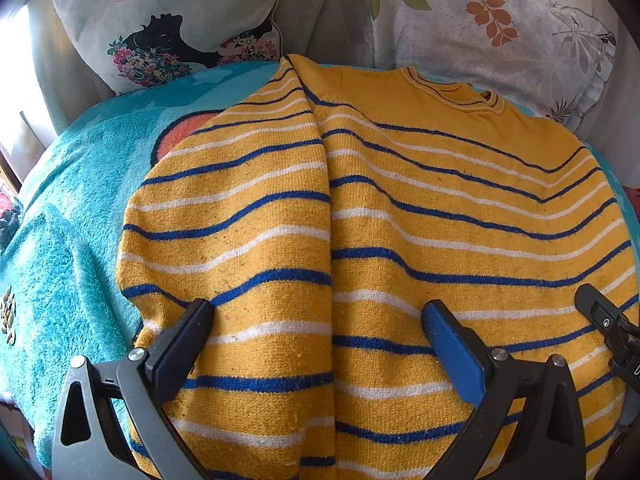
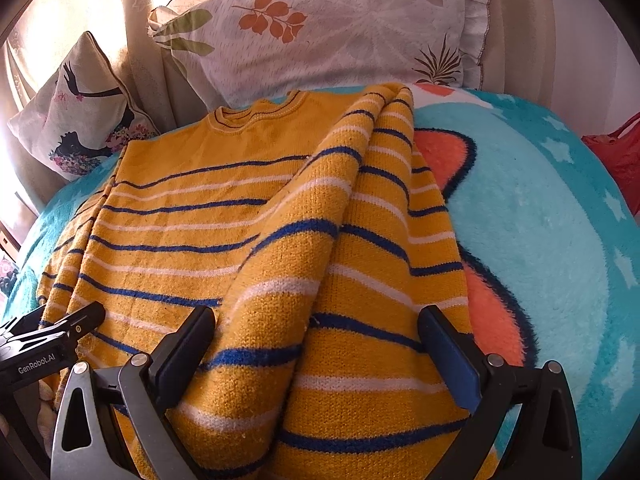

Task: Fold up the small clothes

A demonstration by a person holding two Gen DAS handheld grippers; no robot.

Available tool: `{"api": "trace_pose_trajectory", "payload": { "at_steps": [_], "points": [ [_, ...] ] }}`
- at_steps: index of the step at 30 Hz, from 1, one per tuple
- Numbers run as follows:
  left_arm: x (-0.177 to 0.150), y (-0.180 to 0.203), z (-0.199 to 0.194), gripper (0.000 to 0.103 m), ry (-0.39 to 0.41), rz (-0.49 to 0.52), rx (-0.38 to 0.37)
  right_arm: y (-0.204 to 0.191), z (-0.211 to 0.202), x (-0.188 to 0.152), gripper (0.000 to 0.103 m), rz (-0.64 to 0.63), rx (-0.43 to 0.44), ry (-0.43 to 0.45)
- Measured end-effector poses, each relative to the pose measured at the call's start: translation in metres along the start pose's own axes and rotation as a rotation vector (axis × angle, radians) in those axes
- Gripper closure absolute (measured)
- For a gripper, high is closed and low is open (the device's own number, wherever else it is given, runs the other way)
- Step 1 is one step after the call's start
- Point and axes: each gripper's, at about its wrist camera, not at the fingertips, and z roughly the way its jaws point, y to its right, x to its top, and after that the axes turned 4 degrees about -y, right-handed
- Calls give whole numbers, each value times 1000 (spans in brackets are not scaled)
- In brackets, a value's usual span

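Nearest each camera, the left gripper (image 1: pixel 318 312) and right gripper (image 2: pixel 316 320) hover with fingers spread wide, grasping nothing, over the sweater's (image 1: pixel 420 220) lower half. It lies on a blanket (image 2: pixel 540 220), both sleeves folded inward over the body. Beyond its collar lean a leaf-print pillow (image 2: pixel 340 28) and a cushion (image 1: pixel 172 20).
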Motion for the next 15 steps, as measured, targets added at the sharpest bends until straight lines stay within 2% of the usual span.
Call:
{"api": "trace_pose_trajectory", "payload": {
  "at_steps": [10,15],
  "points": [
    [0,0,-1,0,0,1,4,1,-1,-1,0,6,10,8],
    [1,0,-1,0,-1,2,8,10,-10,-3,1,45,45,39]
  ]
}}
